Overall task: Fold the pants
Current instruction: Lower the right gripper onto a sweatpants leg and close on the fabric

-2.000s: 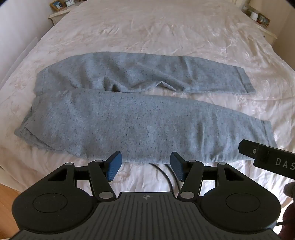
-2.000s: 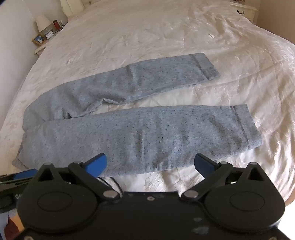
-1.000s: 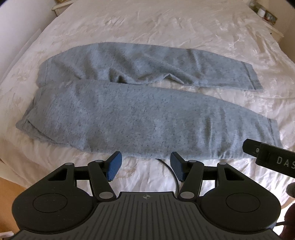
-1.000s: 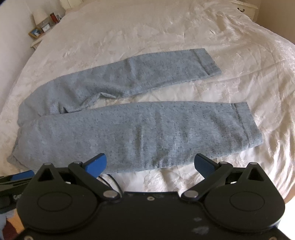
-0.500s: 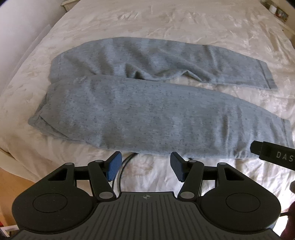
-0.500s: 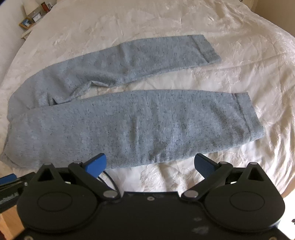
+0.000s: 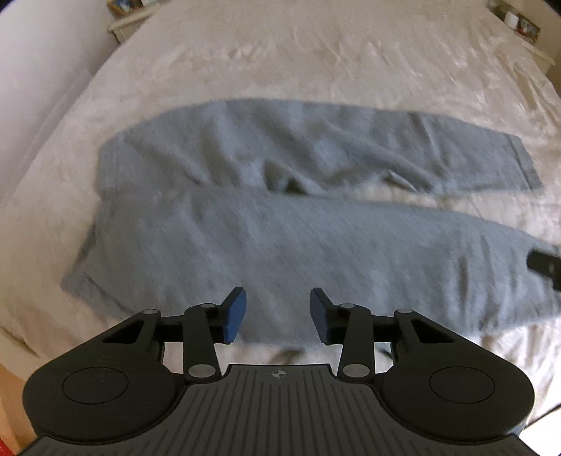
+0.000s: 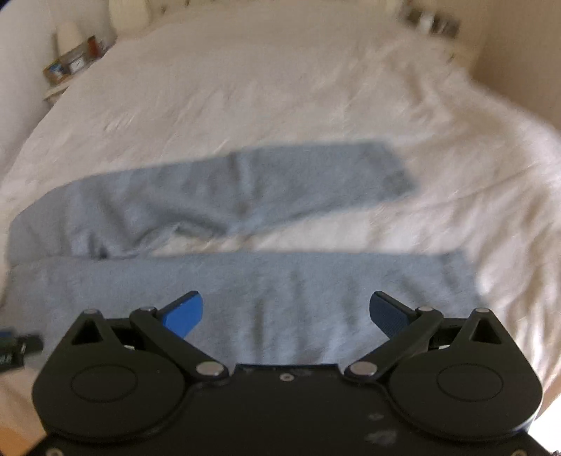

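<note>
Grey-blue pants lie spread flat on the white bed, waistband at the left, both legs running right with a gap between them. They also show in the right wrist view. My left gripper is open and empty over the near edge of the near leg, towards the waist end. My right gripper is open wide and empty over the near leg, towards its cuff. Both views are blurred by motion.
The white bedspread stretches far beyond the pants. A nightstand with small items stands at the far left, another at the far right. The bed's near edge and wooden floor lie at lower left.
Both grippers have moved forward and lower over the near pant leg, so its near edge now sits between the fingers. The pants have not moved. Both grippers stay open.
</note>
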`<state>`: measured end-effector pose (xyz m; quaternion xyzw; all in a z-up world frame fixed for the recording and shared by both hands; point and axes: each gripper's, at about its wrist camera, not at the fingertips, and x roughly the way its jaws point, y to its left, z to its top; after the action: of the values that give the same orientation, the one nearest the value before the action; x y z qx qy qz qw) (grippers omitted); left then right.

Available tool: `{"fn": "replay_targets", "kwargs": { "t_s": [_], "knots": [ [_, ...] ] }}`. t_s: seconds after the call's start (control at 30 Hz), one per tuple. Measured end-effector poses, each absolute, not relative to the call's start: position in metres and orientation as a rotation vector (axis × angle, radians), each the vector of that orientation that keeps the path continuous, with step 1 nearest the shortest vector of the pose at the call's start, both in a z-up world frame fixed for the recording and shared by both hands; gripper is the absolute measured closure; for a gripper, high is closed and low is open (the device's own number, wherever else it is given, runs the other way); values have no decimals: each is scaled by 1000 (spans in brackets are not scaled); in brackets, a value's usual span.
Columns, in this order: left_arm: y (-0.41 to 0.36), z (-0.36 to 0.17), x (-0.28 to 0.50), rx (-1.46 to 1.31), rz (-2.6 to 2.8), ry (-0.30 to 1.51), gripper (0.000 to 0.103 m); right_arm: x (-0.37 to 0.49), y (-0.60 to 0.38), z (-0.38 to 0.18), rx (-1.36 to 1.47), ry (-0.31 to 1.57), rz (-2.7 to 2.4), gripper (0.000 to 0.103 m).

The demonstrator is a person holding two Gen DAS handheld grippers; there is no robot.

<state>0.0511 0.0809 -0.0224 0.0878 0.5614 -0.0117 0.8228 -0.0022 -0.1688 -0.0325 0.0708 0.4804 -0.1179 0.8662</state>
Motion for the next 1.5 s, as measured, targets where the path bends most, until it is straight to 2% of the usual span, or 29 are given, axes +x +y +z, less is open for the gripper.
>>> {"fn": "replay_targets", "kwargs": {
  "t_s": [0.1,0.27,0.67,1.13,1.23,1.33,1.37,1.4,1.5],
  "knots": [
    [93,-23,69,207,-42,1181,63,9,-172,-44,188,1045,-271,5],
    [109,-31,103,229,-77,1177,63,42,-164,-48,55,1053,-242,14],
    [113,-50,203,187,-101,1150,63,179,-182,-99,-96,1111,64,14],
    [102,-99,260,57,-63,1299,63,316,-197,-170,-377,1096,413,17],
    [98,-110,272,35,-65,1323,63,328,-193,-193,-417,1141,508,34],
    [92,-117,283,13,-77,1339,63,327,-193,-207,-416,1185,563,60],
    [90,-118,286,9,-83,1340,63,324,-193,-206,-420,1174,561,84],
    [87,-119,290,6,-89,1340,63,320,-193,-203,-435,1160,542,94],
    [82,-117,302,-15,-105,1327,63,304,-198,-182,-411,1103,520,99]
  ]
}}
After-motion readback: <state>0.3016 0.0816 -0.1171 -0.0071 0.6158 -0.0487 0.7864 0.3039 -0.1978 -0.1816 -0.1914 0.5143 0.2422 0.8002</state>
